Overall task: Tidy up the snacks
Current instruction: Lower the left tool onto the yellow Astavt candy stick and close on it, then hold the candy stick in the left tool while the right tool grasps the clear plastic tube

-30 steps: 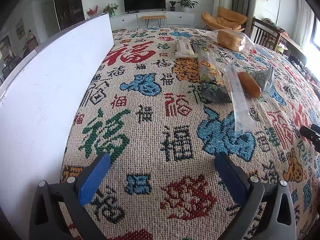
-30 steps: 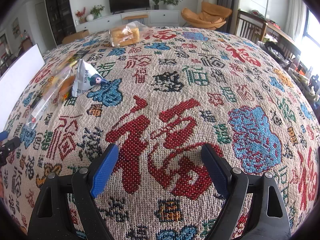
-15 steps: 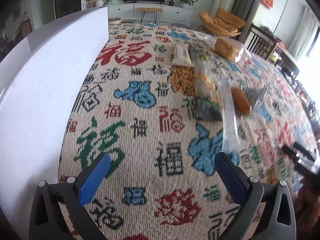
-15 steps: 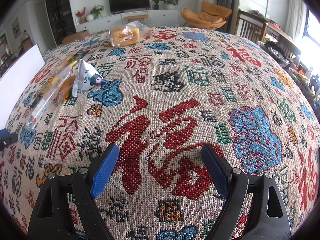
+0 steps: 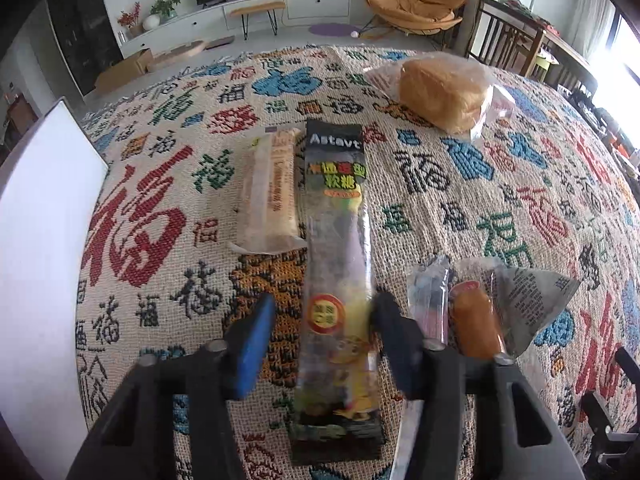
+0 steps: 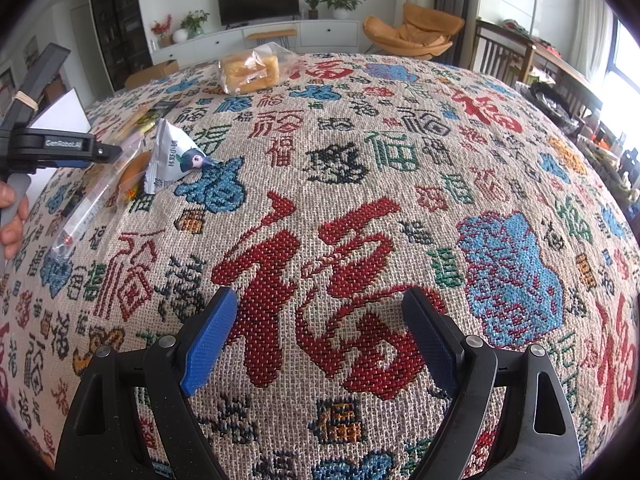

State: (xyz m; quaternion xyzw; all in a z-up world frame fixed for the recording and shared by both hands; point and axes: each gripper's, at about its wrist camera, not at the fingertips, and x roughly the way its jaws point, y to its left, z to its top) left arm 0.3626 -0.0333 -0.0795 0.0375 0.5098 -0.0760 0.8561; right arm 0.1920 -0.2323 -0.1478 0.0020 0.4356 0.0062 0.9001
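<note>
I count these off-task items: woven cloth (image 6: pixel 360 184) with red, blue and green characters, spread over the counter. White board (image 5: pixel 40 240) standing upright at the cloth's left edge. Beyond it, dark television (image 6: pixel 258 1) on a long white cabinet (image 6: pixel 260 36), potted plants (image 6: pixel 340 0) beside the screen, orange lounge chair (image 5: pixel 416 2), dark wooden chair (image 5: pixel 508 46) near the window.

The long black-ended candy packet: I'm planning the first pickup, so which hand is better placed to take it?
Left. Its tongs already straddle the long black-ended candy packet and are closing on it. The right tongs hang open over bare patterned tablecloth, well away from the snacks.
</note>
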